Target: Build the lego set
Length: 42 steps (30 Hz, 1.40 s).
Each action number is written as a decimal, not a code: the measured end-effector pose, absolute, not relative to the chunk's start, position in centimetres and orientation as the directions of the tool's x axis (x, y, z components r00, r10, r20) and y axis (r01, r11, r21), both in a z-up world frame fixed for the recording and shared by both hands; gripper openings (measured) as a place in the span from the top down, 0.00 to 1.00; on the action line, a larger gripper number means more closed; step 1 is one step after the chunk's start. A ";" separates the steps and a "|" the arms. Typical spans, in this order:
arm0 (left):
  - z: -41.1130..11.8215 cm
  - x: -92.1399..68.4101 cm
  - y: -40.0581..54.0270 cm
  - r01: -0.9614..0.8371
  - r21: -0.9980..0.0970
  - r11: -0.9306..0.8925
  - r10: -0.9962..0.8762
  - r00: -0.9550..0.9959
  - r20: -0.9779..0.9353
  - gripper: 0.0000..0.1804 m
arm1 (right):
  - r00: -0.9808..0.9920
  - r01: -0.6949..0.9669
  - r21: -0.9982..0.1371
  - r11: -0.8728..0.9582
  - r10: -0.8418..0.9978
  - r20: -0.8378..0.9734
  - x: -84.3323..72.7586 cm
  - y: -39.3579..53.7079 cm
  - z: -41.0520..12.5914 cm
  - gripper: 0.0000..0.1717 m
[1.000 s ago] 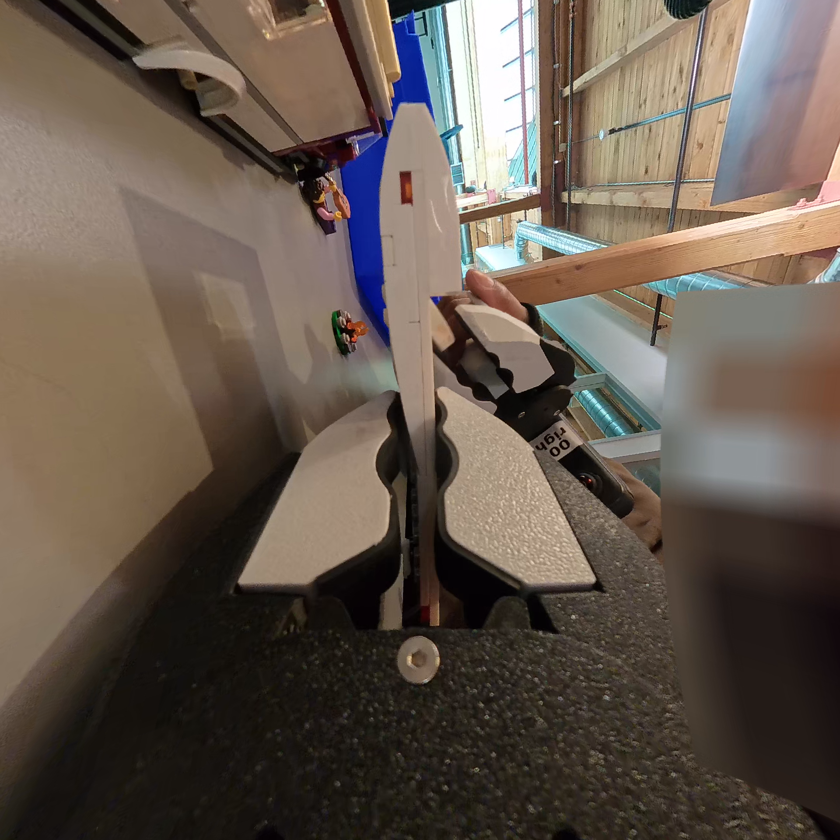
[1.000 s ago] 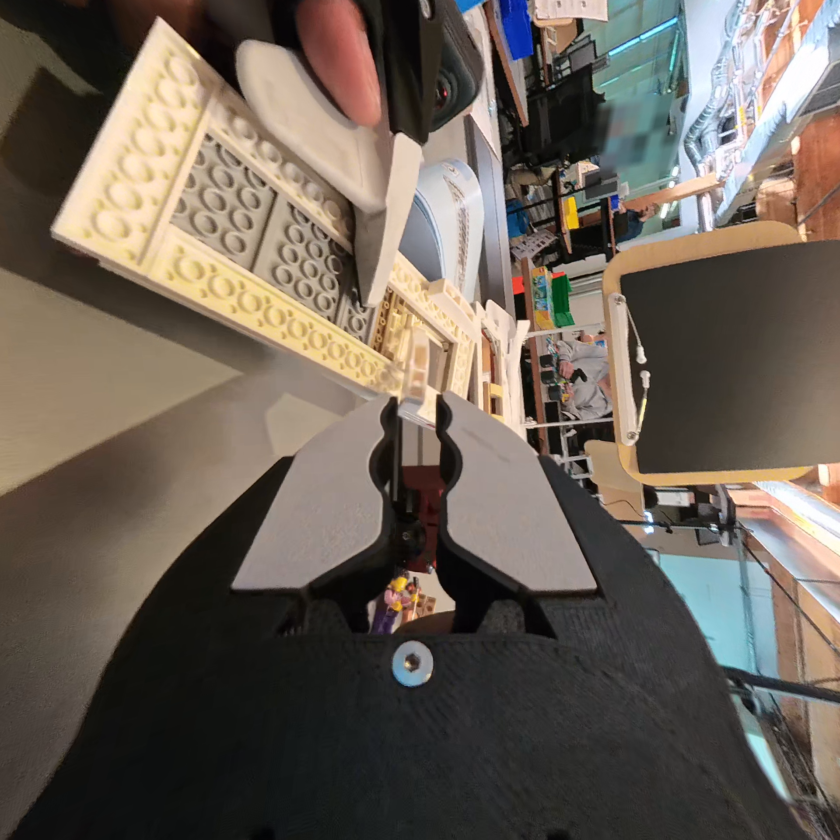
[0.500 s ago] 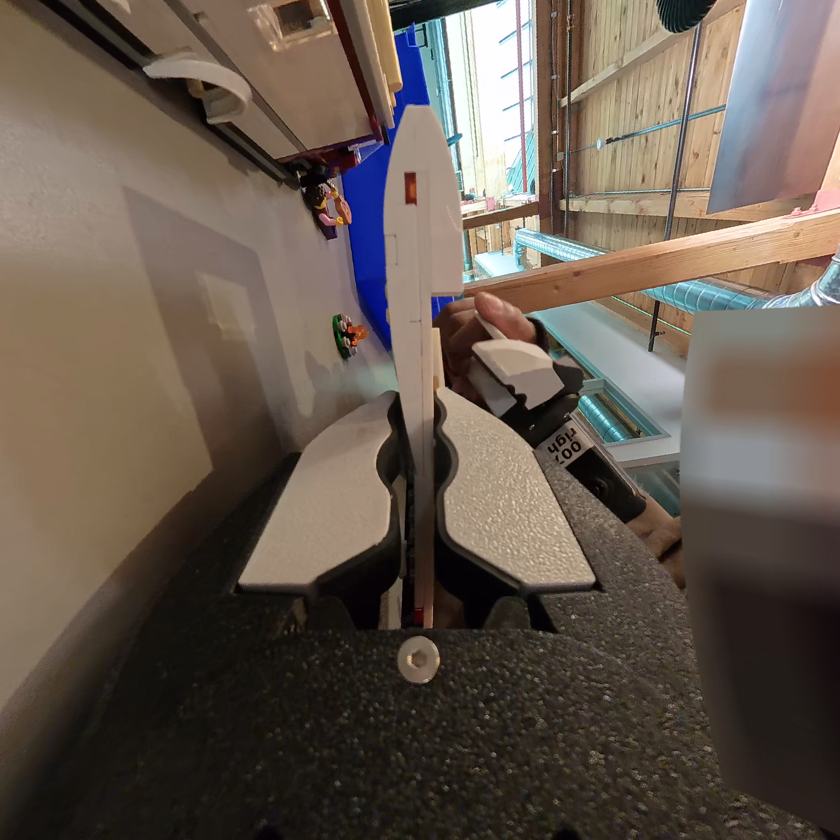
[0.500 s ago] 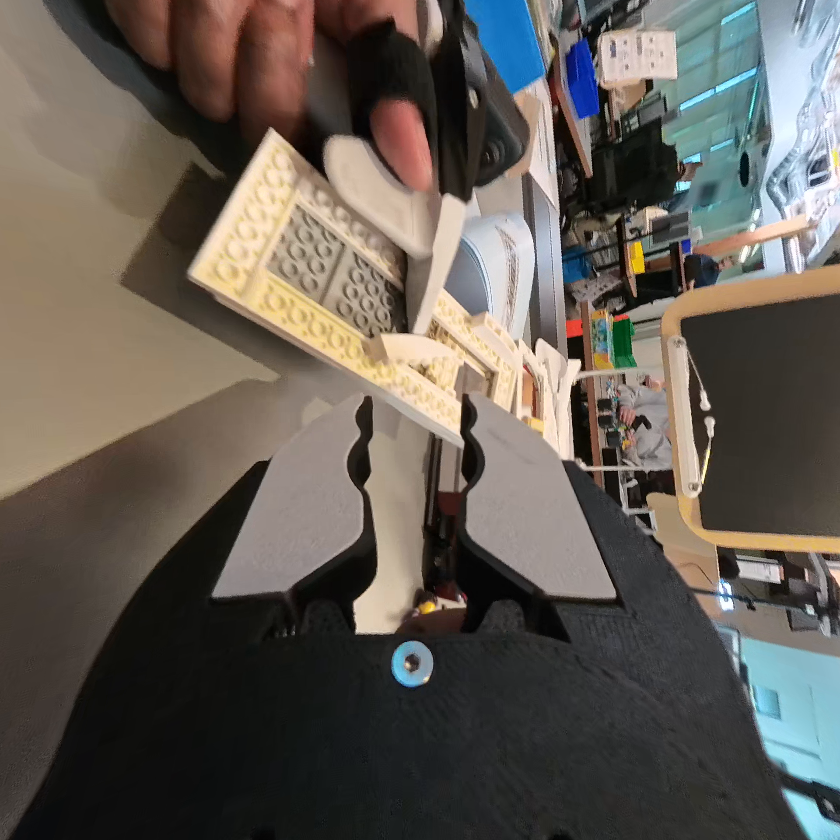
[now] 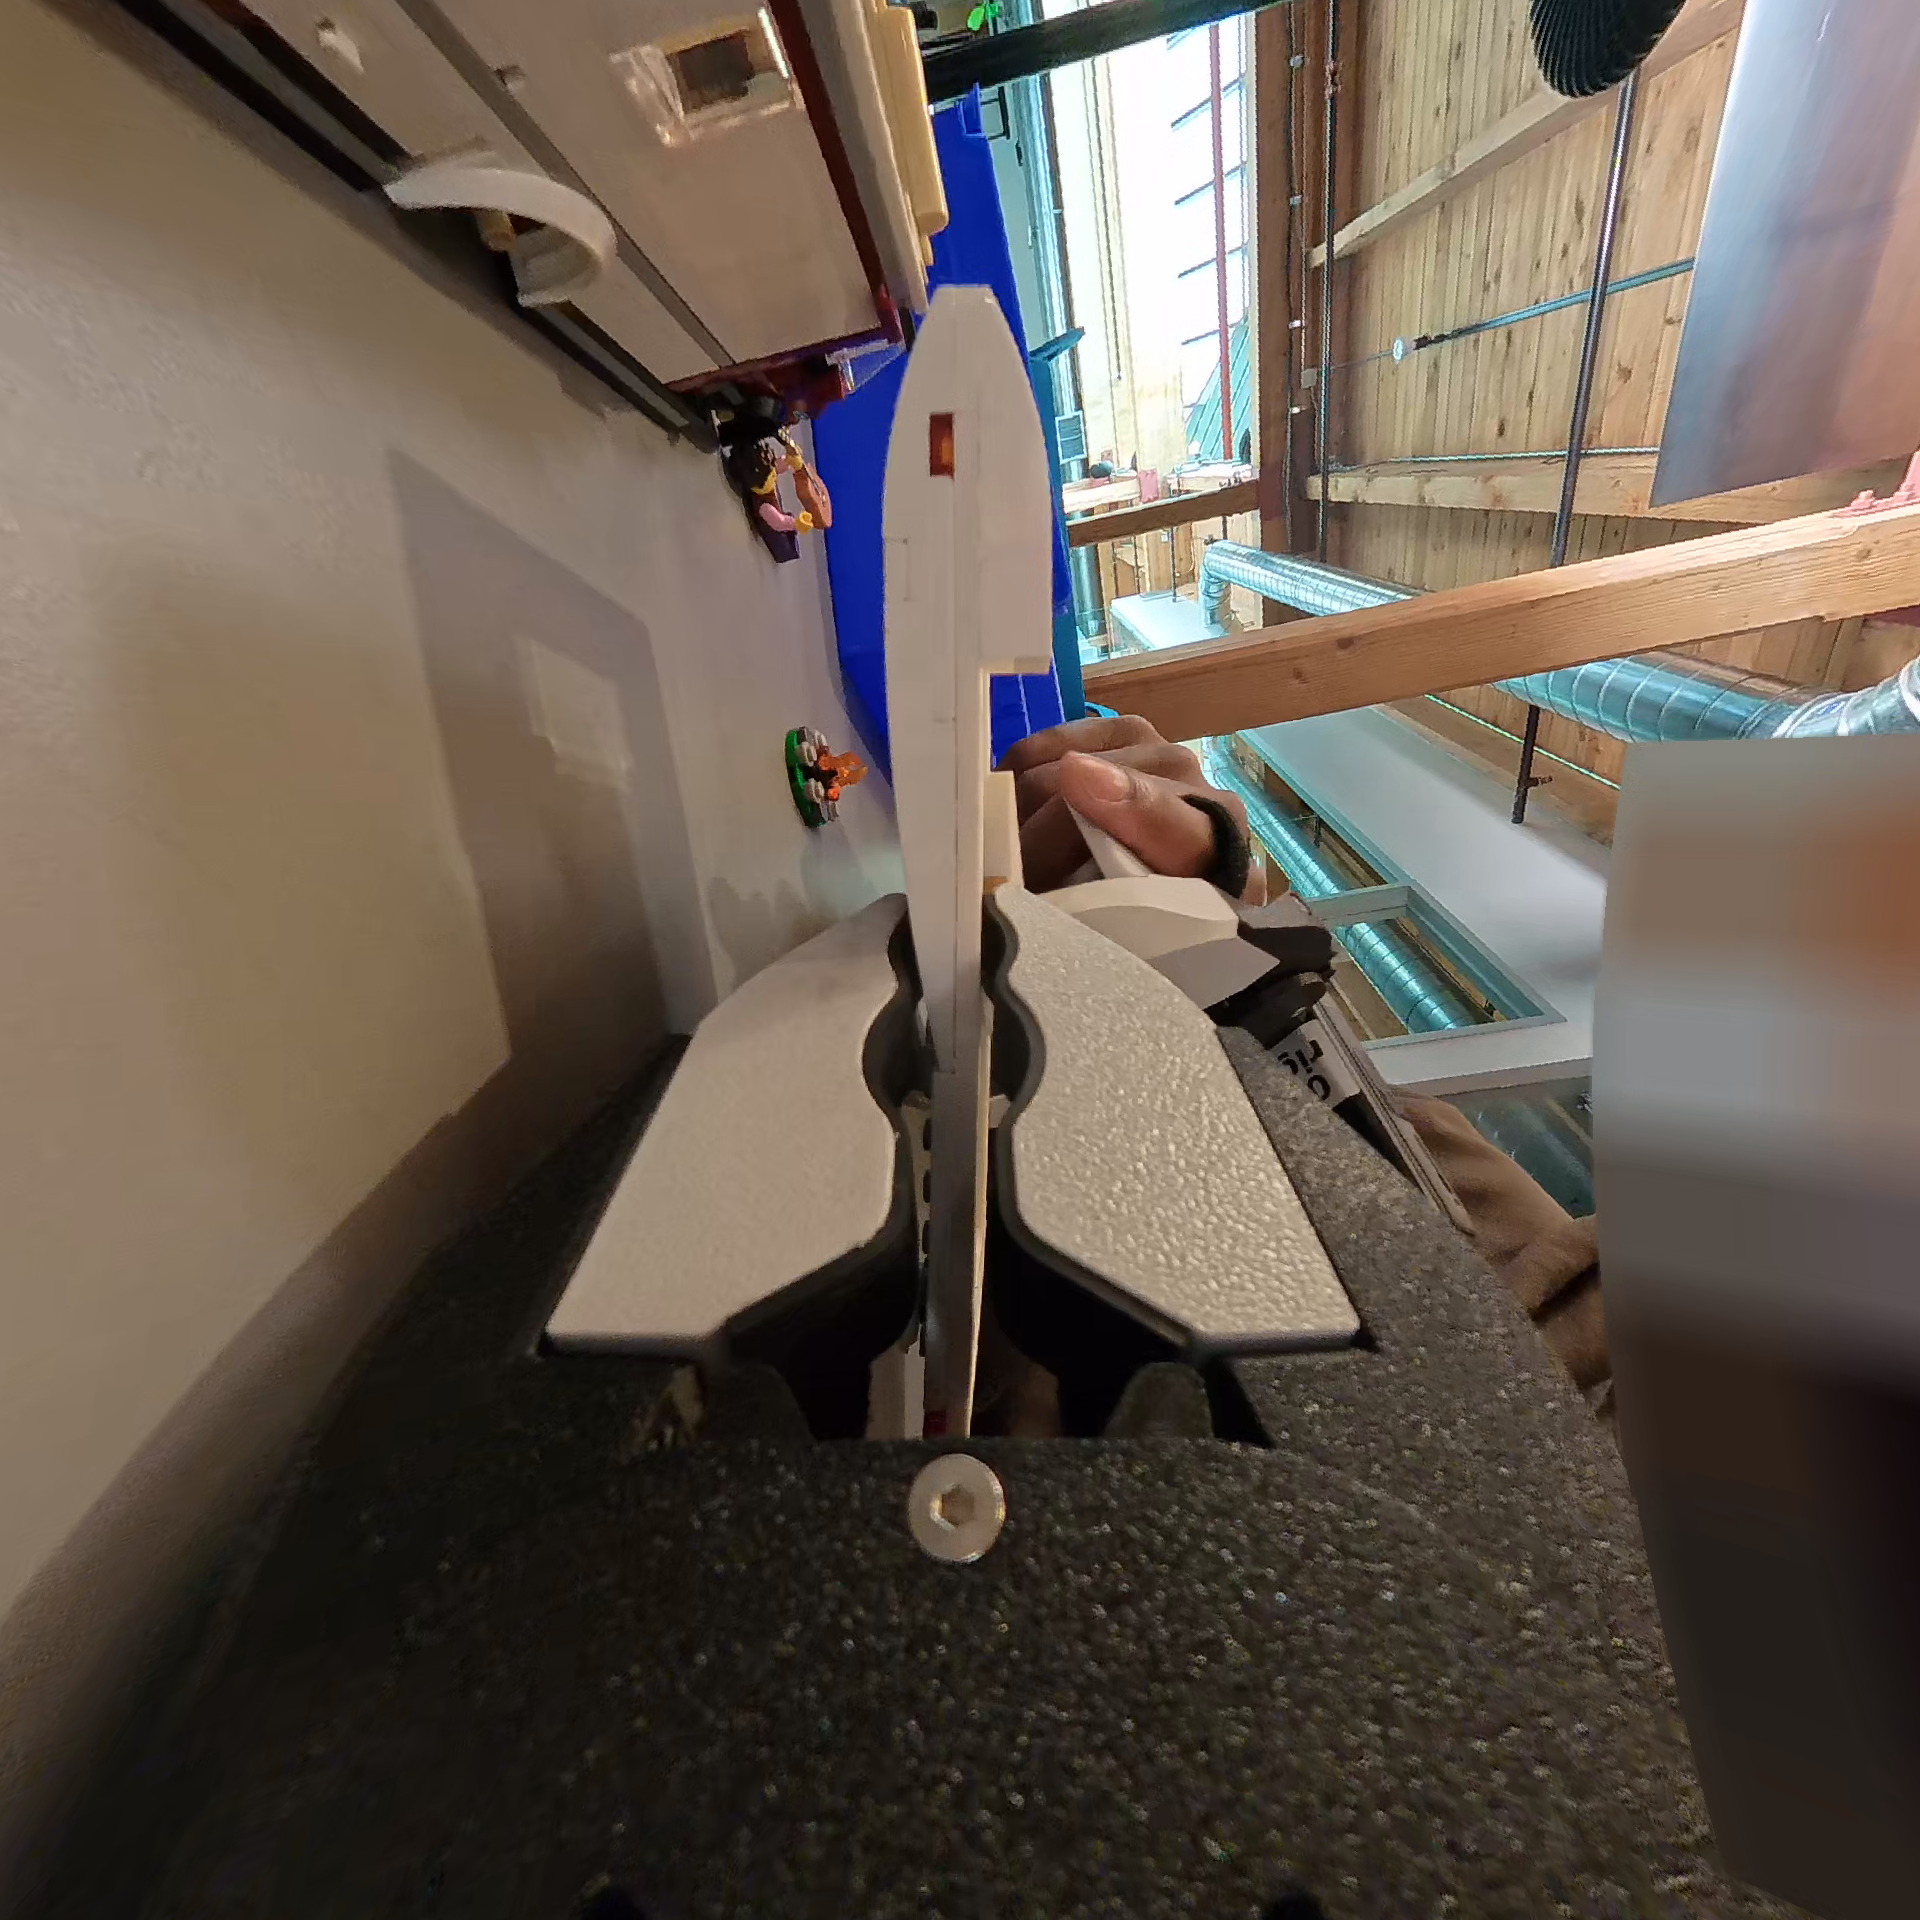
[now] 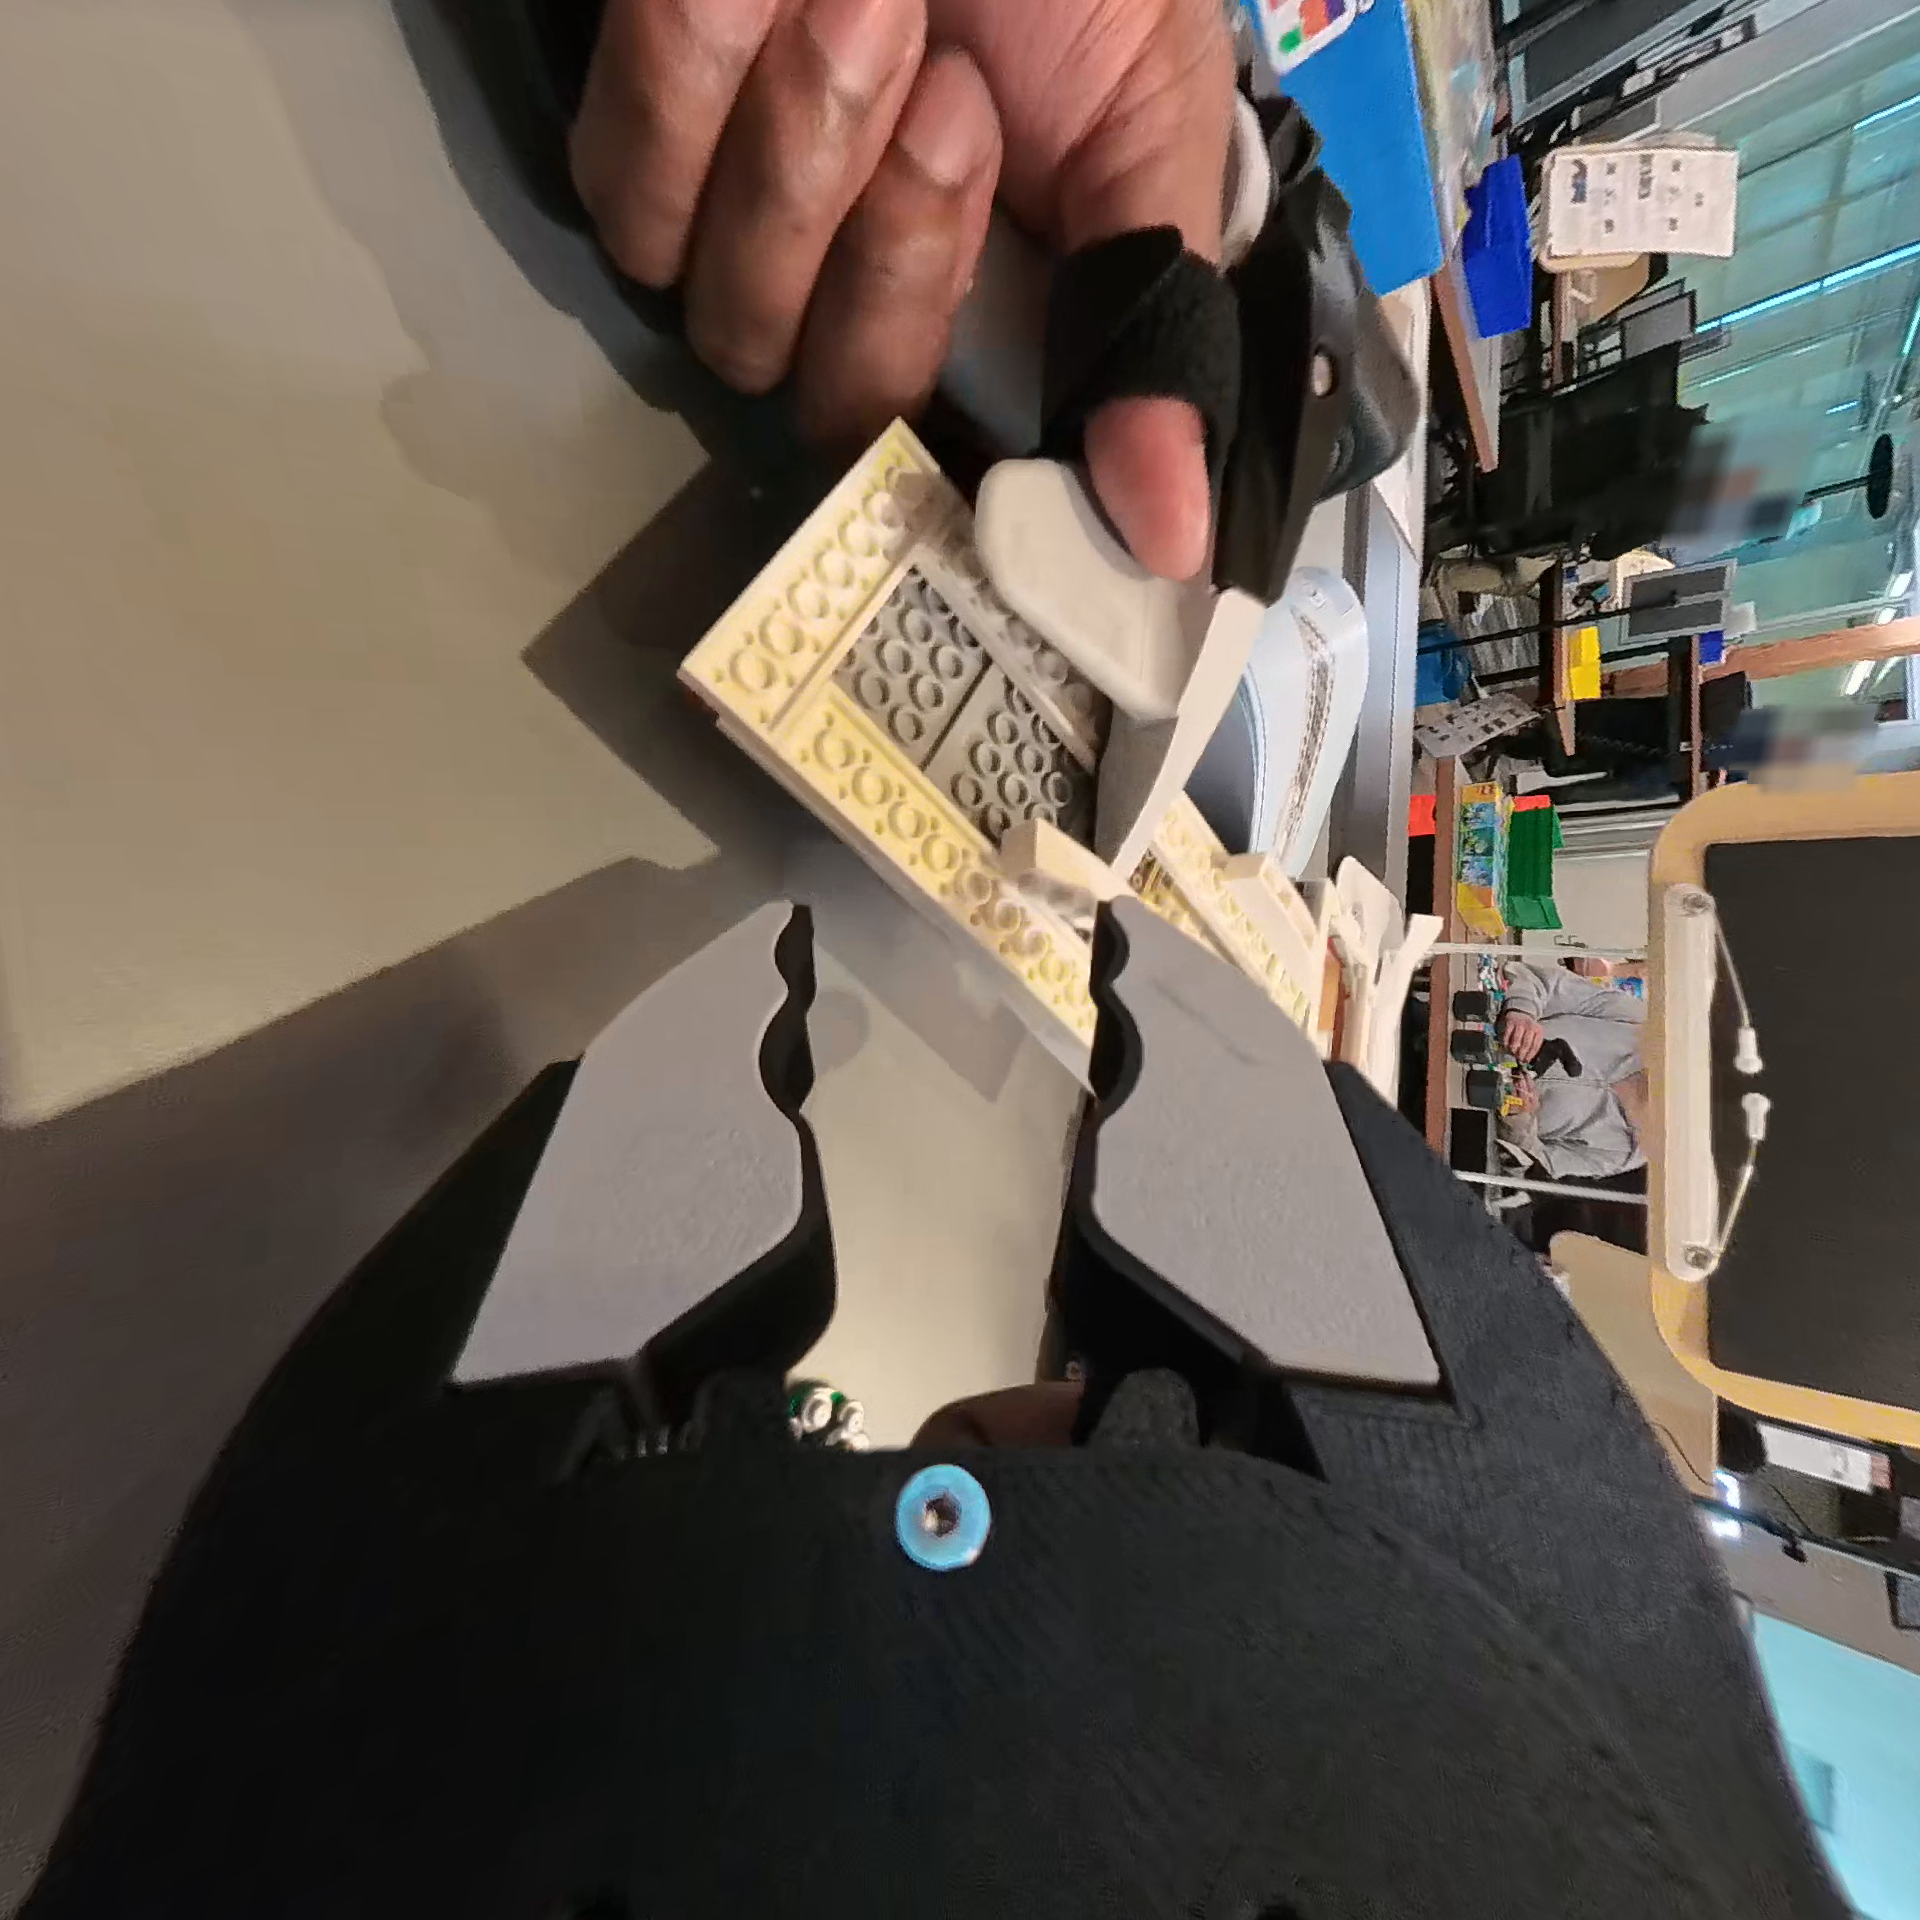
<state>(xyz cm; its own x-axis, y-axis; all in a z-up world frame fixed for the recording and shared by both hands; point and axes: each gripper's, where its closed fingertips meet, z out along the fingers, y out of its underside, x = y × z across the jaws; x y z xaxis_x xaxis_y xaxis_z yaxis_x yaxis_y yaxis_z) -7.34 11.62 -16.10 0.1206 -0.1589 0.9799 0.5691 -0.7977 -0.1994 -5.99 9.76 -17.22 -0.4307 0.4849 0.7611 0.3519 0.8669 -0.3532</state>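
My left gripper [image 5: 951,914] is shut on a flat brick-built plate [image 5: 961,520], seen edge-on and white in the left wrist view. The right wrist view shows the same plate [image 6: 914,727] as cream with grey studded panels, held off the table by the left gripper [image 6: 1132,717] with a hand on it. A small cream piece [image 6: 1049,852] sits on the plate's near edge. My right gripper [image 6: 951,925] is open and holds nothing, its right fingertip close by that edge. It also shows in the left wrist view [image 5: 1195,930], just right of the plate.
A grey table [image 5: 260,727] carries a minifigure [image 5: 784,488], a green round piece with an orange top [image 5: 821,774], a blue bin [image 5: 862,561] and a large brick building [image 5: 623,156]. White building parts [image 6: 1351,935] stand behind the plate. A person [image 6: 1569,1081] sits far off. The grippers are tip to tip, or close to it.
My right gripper was shut at the small cream piece on the plate's edge; it has opened wide and drawn back. The piece stays on the plate. The left gripper keeps its hold.
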 end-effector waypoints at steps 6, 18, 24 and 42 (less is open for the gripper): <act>-16.7 -7.7 11.7 0.568 -0.224 -0.792 -0.142 0.187 0.972 0.95 | -0.415 0.310 -0.393 0.866 0.495 0.763 -6.4 9.0 -16.7 0.69; -16.5 -8.4 11.9 0.589 -0.231 -0.774 -0.138 0.200 0.970 0.95 | -0.444 0.344 -0.331 0.879 0.462 0.768 -6.4 9.7 -18.5 0.71; -16.8 -8.5 11.9 0.592 -0.226 -0.773 -0.127 0.205 0.971 0.95 | -0.408 0.325 -0.374 0.869 0.485 0.773 -6.4 10.0 -17.2 0.72; -17.3 -7.8 11.5 0.542 -0.229 -0.809 -0.123 0.225 0.967 0.95 | -0.836 0.098 -0.266 0.959 0.224 0.501 -7.0 7.7 -16.0 0.85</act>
